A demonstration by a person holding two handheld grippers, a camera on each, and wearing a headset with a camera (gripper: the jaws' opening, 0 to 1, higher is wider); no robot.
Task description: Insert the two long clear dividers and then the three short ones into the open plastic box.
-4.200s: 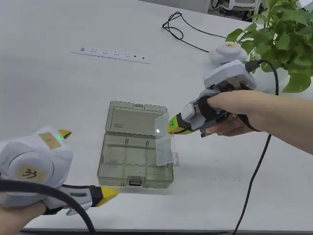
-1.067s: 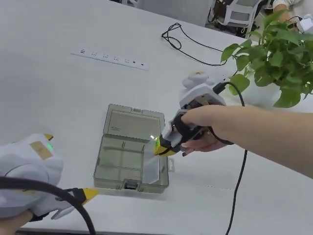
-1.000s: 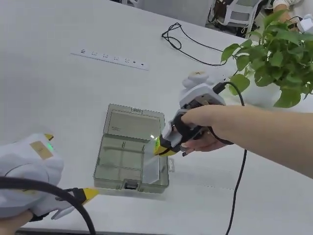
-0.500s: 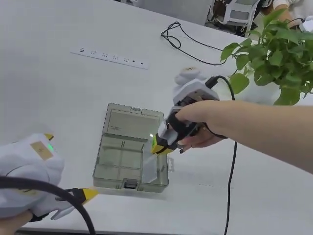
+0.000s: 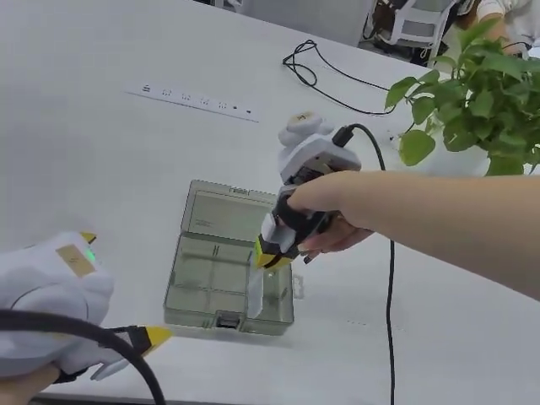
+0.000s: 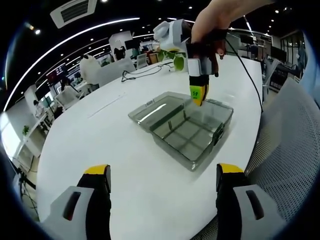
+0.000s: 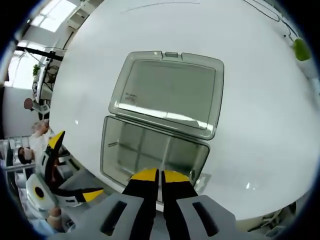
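On the white table (image 5: 101,152), mid-frame, a divider (image 5: 256,293) is pinched by the right gripper (image 5: 268,256) over the box (image 5: 190,309). If tilted, slots could be missed. The left gripper (image 6: 163,172) is spread wide, empty.

Nothing can be read with certainty. In the left gripper view, a green sticker (image 6: 197,93) on the right gripper (image 6: 198,103) carries dark marks, too small to make out. Small print (image 7: 129,96) on the box lid (image 7: 170,90) is blurred.
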